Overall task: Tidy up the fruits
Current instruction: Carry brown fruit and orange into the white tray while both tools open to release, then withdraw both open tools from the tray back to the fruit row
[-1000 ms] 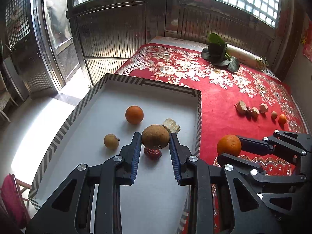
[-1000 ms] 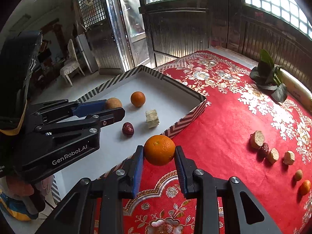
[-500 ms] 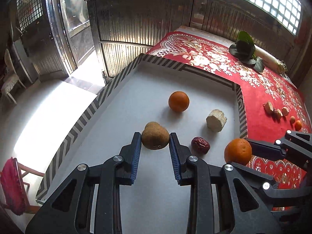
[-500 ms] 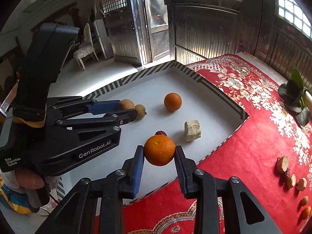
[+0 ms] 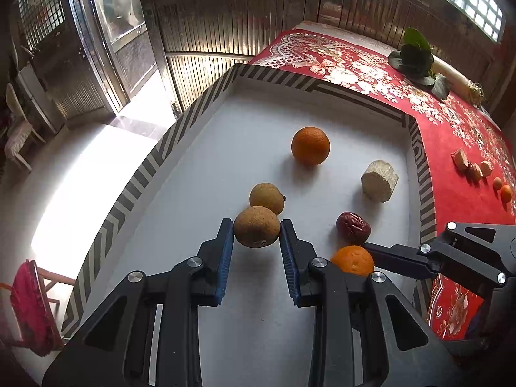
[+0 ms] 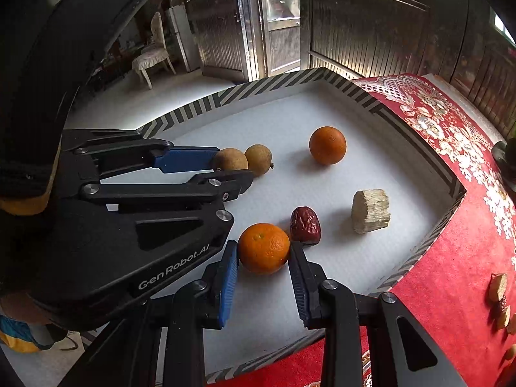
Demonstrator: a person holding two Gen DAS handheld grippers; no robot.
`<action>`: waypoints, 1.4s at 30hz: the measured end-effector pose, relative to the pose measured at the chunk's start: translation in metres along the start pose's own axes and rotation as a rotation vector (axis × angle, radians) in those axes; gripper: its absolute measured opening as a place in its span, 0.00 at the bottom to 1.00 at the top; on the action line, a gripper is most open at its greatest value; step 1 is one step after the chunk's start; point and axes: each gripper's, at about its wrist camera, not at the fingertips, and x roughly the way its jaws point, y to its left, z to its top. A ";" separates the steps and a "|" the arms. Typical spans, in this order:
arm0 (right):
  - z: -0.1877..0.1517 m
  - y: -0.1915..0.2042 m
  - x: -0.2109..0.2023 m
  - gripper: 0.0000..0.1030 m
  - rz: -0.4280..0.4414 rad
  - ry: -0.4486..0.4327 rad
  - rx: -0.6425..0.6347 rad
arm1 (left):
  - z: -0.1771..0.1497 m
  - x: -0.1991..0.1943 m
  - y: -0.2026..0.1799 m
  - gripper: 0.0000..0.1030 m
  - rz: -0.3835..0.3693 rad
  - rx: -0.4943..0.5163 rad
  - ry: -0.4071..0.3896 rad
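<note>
Presently, left gripper (image 5: 257,229) is clamping a brown fruit (image 5: 256,231) beside its twin (image 5: 266,198) in the tray (image 5: 154,151); right gripper (image 6: 263,251) is gripping a mandarin (image 6: 263,247) nearer, risking nudging the red date (image 6: 305,224).

Left wrist view: looks forward and down along the left tongs (image 5: 257,230), close above the white tray (image 5: 180,135), facing its far striped rim, the red cloth (image 5: 451,148) and the slatted doors behind.

Right wrist view: same close downward pitch along the right tongs (image 6: 263,249), aimed more to the left, toward the open doorway.

Overlap: both views cover the tray interior, and each catches the other tongs from the side. Edges heavily fisheye-warped, so tilt is probably steeper than it reads.
</note>
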 end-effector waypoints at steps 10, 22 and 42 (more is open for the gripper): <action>-0.001 -0.008 -0.004 0.32 0.032 -0.025 0.031 | 0.002 0.005 0.002 0.58 0.004 -0.016 0.036; -0.022 -0.029 -0.062 0.34 -0.014 -0.147 0.093 | 0.007 -0.028 -0.020 0.60 -0.010 -0.011 -0.065; -0.128 -0.131 -0.135 0.35 -0.169 -0.216 0.387 | 0.011 -0.045 -0.151 0.60 -0.175 0.174 -0.090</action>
